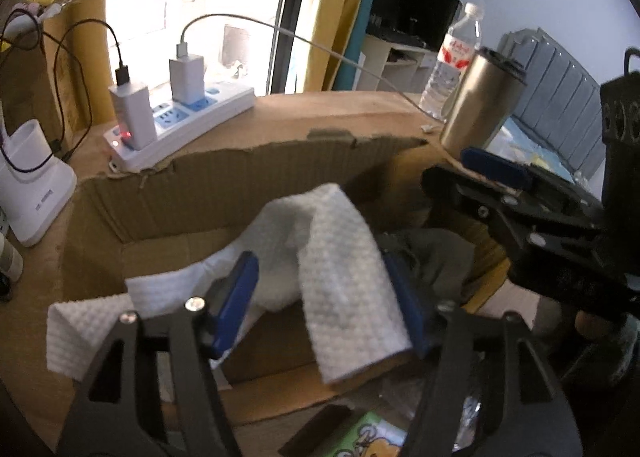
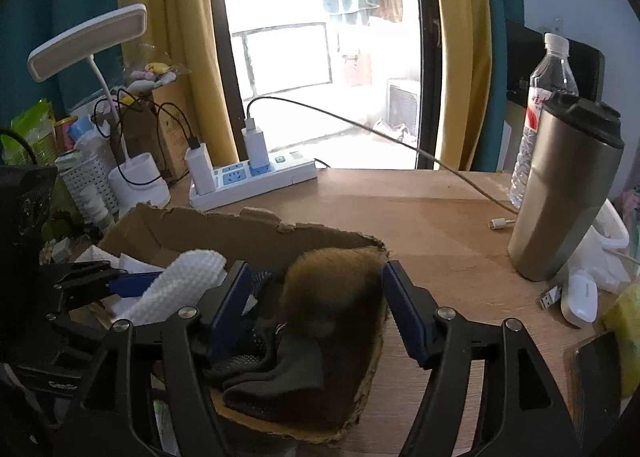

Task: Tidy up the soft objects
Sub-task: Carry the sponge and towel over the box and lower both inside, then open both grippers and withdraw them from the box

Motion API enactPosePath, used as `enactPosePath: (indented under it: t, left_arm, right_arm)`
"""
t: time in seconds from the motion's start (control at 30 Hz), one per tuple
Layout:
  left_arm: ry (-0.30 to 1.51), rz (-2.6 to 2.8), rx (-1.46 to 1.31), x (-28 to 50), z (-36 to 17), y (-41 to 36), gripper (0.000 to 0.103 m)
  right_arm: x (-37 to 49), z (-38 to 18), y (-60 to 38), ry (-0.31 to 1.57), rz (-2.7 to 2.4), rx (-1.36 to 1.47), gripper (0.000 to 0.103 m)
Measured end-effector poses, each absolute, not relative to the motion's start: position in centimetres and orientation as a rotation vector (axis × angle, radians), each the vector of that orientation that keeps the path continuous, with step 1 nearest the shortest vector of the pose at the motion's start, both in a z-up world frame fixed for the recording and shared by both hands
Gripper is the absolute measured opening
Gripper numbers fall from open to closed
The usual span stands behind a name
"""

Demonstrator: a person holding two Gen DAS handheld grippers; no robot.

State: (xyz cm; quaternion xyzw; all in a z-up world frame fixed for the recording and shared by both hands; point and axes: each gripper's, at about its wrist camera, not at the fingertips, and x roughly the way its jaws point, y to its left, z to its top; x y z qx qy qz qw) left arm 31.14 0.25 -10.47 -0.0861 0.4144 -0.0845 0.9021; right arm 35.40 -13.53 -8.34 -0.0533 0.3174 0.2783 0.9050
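A white power strip with blue sockets lies on the light wooden tabletop near the window, two white chargers plugged into it, one with a black cable, one with a white cable trailing right; a brushed steel tumbler with a black lid stands upright at the right, a clear plastic water bottle with a red label just behind it; a white desk lamp with a flat oblong head rises at the left beside a white perforated cup; yellow curtains frame the bright window; a small white case, perhaps for earbuds, lies near the tumbler
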Motion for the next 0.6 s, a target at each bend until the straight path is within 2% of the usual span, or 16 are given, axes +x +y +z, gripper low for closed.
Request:
enactPosePath:
  t: [0.6]
  left_arm:
    - [0.748, -0.151, -0.161, 26.8, -6.6, 1.0, 0.067]
  right_arm:
    - [31.7, -6.0, -14.1, 0.612, 0.563, -0.114, 0.071]
